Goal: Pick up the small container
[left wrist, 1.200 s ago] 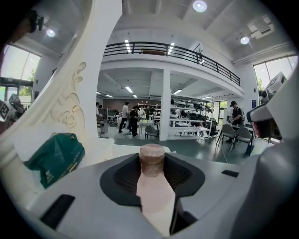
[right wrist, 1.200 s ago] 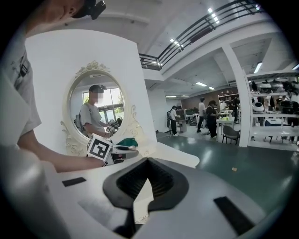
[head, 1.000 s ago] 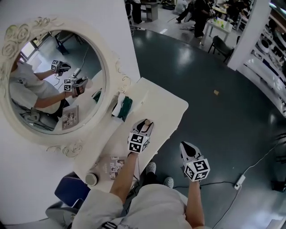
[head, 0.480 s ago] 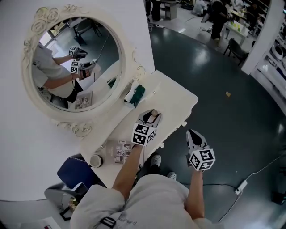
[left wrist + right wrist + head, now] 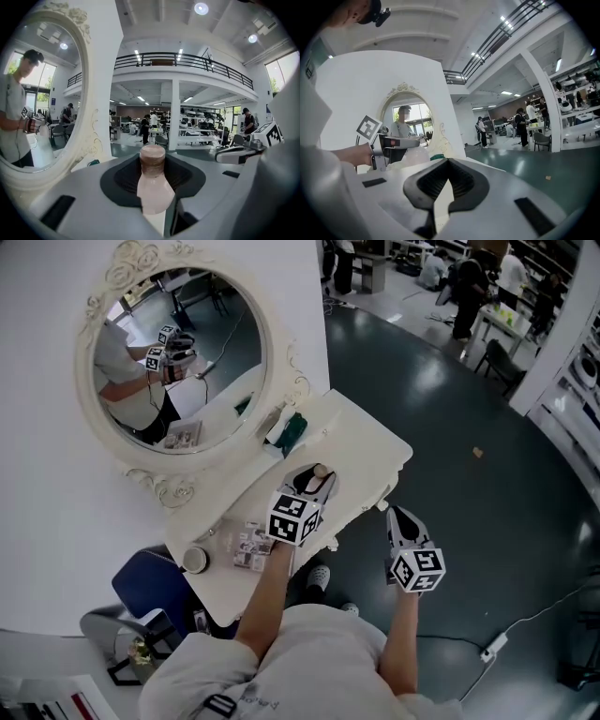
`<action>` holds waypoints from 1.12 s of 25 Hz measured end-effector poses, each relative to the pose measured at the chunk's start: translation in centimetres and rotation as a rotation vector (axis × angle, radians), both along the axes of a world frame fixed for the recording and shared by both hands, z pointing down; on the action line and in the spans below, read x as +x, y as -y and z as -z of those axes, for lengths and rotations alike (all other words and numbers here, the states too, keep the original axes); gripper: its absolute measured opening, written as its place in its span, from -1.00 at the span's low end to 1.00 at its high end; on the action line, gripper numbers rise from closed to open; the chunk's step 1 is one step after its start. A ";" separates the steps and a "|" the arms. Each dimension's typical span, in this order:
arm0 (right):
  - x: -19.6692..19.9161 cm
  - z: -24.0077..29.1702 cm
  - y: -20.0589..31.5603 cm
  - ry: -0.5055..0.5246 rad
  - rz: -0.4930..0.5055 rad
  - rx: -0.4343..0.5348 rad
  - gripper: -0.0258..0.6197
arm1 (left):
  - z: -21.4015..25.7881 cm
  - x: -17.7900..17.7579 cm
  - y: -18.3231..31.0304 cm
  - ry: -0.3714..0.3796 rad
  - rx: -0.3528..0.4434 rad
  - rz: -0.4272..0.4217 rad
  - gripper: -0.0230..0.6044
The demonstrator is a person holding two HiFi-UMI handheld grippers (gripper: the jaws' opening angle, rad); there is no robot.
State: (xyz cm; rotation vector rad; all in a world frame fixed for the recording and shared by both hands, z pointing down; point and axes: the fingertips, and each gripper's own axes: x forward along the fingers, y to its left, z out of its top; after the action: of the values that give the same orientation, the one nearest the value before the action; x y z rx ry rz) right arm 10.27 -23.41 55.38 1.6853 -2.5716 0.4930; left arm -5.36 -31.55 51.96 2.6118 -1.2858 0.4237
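Here my left gripper (image 5: 312, 488) is clamped on the small container (image 5: 153, 180), a pale pink bottle with a round brownish cap. The bottle stands upright between the jaws. Its cap pokes up above the dark pads, and its body is pinched at about the shoulder. The gripper is over the white vanity table (image 5: 367, 442), with the ornate round mirror (image 5: 178, 362) off to its left. I cannot tell whether the bottle's base is clear of the tabletop, because the jaws cover it in every view.

My right gripper (image 5: 397, 519) hangs to the right of the left one, beyond the table edge and over the dark floor. Its jaws are pressed together with nothing between them.

To do this step well, I judge that I should hold the squeeze steady. I should raise the left gripper straight up and level, so the bottle remains upright. The body looks smooth and tapers toward the neck, so it could slide down through the pads if I loosen at all. Tilting the gripper forward would risk the bottle slipping out. The mirror frame lies close on the left, so the lift should go upward, not sideways toward it. The right gripper has no part here and is best left clear of the table.
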 end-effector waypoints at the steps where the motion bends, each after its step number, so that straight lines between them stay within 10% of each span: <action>1: 0.0 0.0 -0.1 -0.005 0.004 0.000 -0.87 | 0.4 0.2 -0.3 -0.001 0.001 0.000 -0.42; 28: 3.8 1.8 -2.1 -0.033 0.016 0.027 -0.87 | 2.7 1.9 -5.8 -0.025 0.037 0.029 -0.42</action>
State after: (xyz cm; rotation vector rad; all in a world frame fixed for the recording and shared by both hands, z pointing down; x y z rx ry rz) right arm 14.05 -21.31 53.60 1.6656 -2.5777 0.4280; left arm -3.44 -25.79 49.29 2.6167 -1.3342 0.3646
